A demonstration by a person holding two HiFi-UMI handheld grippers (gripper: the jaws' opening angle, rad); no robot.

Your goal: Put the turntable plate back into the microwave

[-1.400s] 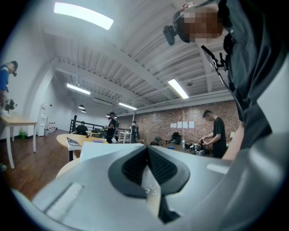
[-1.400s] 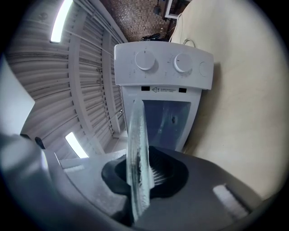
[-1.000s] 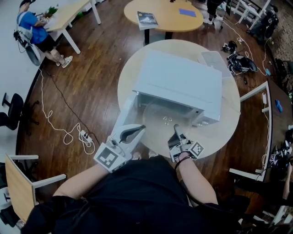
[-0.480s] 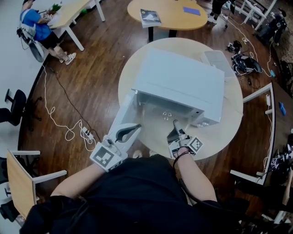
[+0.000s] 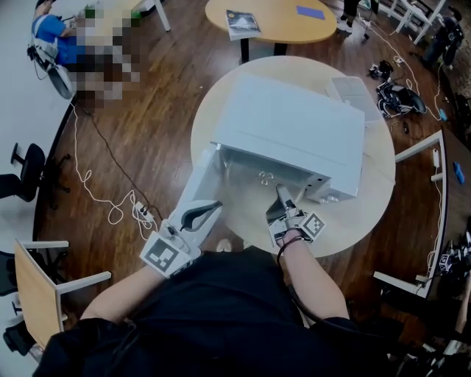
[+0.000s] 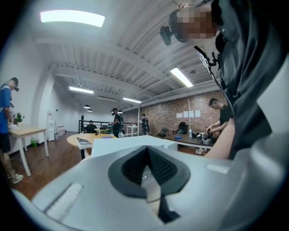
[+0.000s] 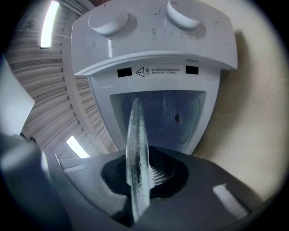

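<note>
A white microwave [image 5: 294,129] stands on a round wooden table [image 5: 360,213], its door [image 5: 197,184] swung open to the left. My right gripper [image 5: 283,197] is shut on the rim of the clear glass turntable plate [image 5: 254,188], which lies flat and reaches into the cavity mouth. In the right gripper view the plate [image 7: 135,135] shows edge-on between the pads [image 7: 158,173], with the open cavity [image 7: 176,117] straight ahead below the two knobs [image 7: 108,20]. My left gripper [image 5: 206,210] hovers by the door's near edge, shut and holding nothing; in its own view the left gripper [image 6: 146,164] holds nothing.
A flat white object [image 5: 353,92] lies on the table behind the microwave. A second round table [image 5: 272,18] with a book stands beyond. White cable [image 5: 110,213] runs over the wooden floor at left. A chair [image 5: 29,272] stands at lower left; people are working across the room.
My right gripper has carried the plate a little further toward the microwave cavity. The left gripper has stayed about where it was by the door.
</note>
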